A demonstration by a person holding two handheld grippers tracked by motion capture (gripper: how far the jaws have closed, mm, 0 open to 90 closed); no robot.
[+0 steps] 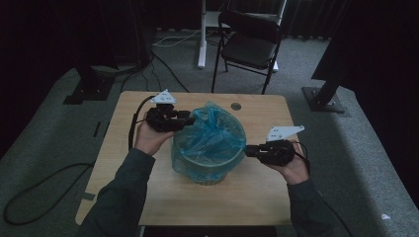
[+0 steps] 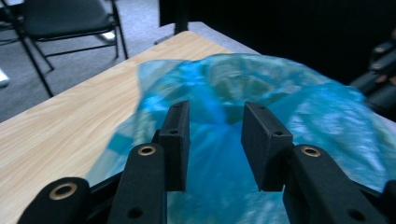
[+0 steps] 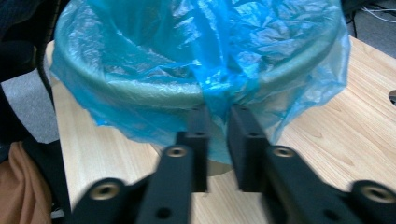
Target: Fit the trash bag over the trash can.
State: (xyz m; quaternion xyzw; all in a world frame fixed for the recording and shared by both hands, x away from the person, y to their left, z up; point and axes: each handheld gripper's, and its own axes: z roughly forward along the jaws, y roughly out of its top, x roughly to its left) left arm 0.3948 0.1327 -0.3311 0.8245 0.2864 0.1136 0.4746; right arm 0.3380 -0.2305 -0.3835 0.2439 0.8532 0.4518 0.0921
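Right gripper (image 3: 217, 116): jaws nearly together, pinching a gathered fold of the blue bag (image 3: 205, 56) at the bin's rim. Left gripper (image 2: 215, 140): jaws spread, bag film between them, pads not pressing on it. The bag lines a round bin (image 1: 210, 173) and drapes over its rim. The bin stands mid-bench (image 1: 148, 197), slightly toward the far edge. A black chair (image 1: 249, 42) stands on the floor beyond the far edge.

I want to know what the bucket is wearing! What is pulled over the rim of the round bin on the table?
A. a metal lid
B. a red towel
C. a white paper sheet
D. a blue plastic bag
D: a crinkly blue plastic bag lines the bin and folds over its rim.
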